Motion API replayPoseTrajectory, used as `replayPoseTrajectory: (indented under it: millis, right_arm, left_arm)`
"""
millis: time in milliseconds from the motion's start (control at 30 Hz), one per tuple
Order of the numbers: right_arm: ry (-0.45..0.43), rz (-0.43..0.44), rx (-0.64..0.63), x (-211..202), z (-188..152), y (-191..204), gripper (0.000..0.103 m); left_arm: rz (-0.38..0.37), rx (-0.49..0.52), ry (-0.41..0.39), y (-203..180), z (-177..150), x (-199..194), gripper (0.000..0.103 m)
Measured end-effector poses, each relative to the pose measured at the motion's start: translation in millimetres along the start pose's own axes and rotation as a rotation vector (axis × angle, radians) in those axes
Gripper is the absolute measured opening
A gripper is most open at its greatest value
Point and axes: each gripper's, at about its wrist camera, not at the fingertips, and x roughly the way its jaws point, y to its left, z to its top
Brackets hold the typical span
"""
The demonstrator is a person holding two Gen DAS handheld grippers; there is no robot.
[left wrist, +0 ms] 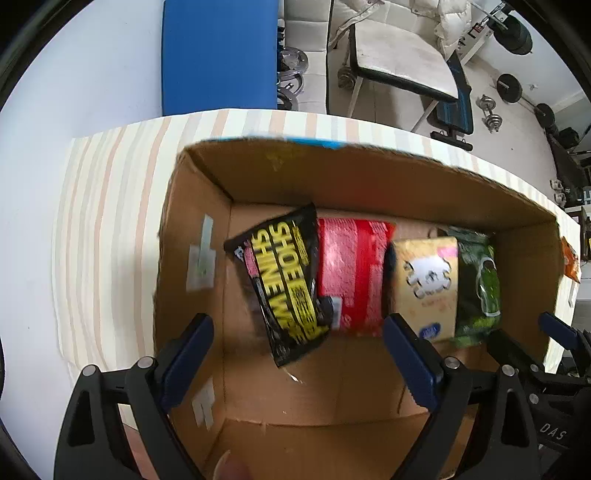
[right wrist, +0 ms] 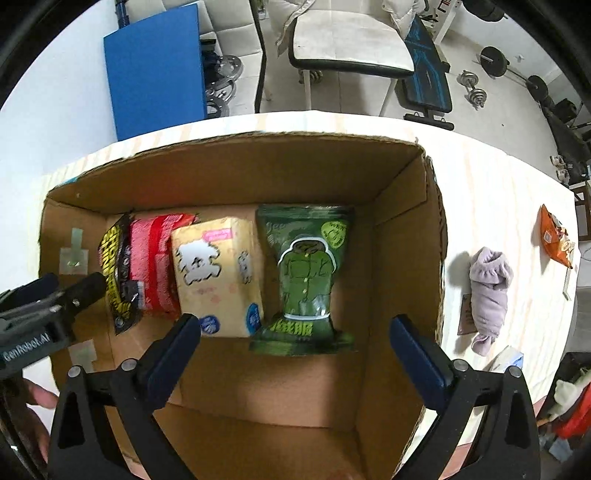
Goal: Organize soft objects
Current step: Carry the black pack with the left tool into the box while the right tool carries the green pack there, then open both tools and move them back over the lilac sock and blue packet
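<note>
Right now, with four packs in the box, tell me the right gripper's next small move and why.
Probably lift the right gripper out of the cardboard box and swing it toward the rolled lilac cloth on the table. Its jaws stand open and empty above the green pouch, and the cloth lies outside the box.

- I am looking at a home room that doubles as a gym.
- A weight bench (right wrist: 426,70) with a black and blue pad stands on the pale tiled floor (left wrist: 388,107).
- Dumbbells (right wrist: 472,88) and a loaded barbell (right wrist: 517,70) lie near it.
- Chrome weight plates (right wrist: 225,79) sit stacked beside a blue panel (right wrist: 155,70).
- A white puffy jacket (left wrist: 454,18) drapes over a cushioned chair (right wrist: 351,40).
- My counter (left wrist: 110,206) wears a striped household cloth.
</note>
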Motion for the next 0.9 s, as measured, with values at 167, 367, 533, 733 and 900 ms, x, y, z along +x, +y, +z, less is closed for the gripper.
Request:
replayPoseTrajectory:
  millis: [167, 367, 533, 733, 900]
  right_arm:
    - [-0.023, 0.013, -0.016, -12.4, -16.8, 3.2, 0.103]
    - [-0.069, 0.015, -0.034, -37.8, -37.7, 1.5, 0.103]
    - [-0.107, 0.032, -0.049, -59.8, -57.4, 2.1, 0.103]
    - [-0.131, 0.192, -0.034, -90.1, -83.4, -15.9, 0.103]
    - [-0.187, 0.216, -0.006, -117.4, -108.7, -57.5, 0.103]
  left_arm:
    - [-0.003, 0.009, -0.031, -1.9, -24.6, -18.3, 0.094]
    - [-0.011, -0.002, -0.096, -1.2, -43.9, -44.5, 0.102]
    - [0.009, 0.002, -0.172, -9.6, -64.0, -74.6, 0.102]
    - [0.028, 0.0, -0.278, -30.1, -86.0, -119.1, 0.102]
    - [0.048, 0.1, -0.33, -86.8, -98.4, -146.5, 0.102]
